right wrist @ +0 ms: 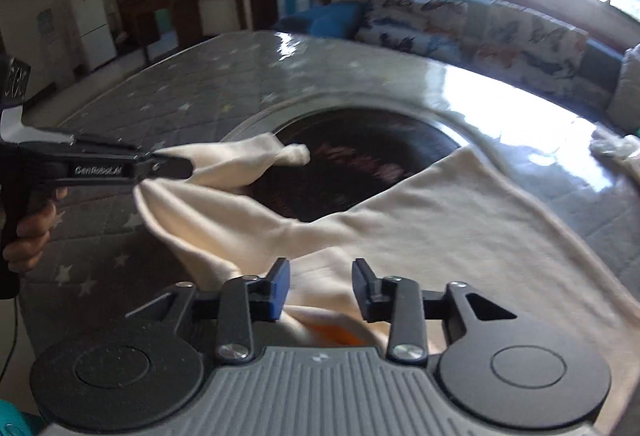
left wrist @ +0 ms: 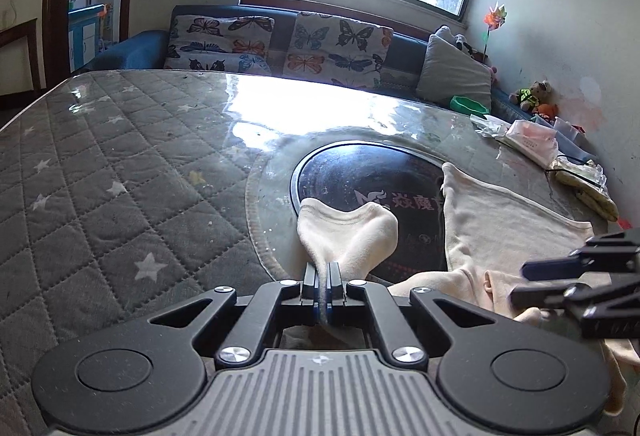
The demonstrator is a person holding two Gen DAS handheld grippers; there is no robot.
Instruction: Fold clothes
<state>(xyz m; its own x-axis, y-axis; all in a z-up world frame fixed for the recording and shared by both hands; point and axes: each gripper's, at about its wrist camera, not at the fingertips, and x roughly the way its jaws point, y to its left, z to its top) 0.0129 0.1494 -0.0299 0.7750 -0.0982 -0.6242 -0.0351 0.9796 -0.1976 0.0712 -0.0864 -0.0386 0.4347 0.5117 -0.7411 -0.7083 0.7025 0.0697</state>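
Note:
A cream garment (left wrist: 500, 220) lies spread on the glass-topped table, partly over the black round hotplate (left wrist: 360, 176). My left gripper (left wrist: 322, 272) is shut on the garment's sleeve (left wrist: 348, 232), which sticks out forward past the fingers. In the right wrist view the left gripper (right wrist: 188, 166) holds that sleeve (right wrist: 240, 156) lifted at the left. My right gripper (right wrist: 321, 272) is open, its jaws apart just above the garment's body (right wrist: 460, 220). It also shows at the right edge of the left wrist view (left wrist: 528, 276).
The table (left wrist: 100, 176) has a grey quilted star cloth under glass. Plastic bags and packets (left wrist: 532, 140) lie at its far right edge. A sofa with butterfly cushions (left wrist: 280, 40) stands behind the table under a window.

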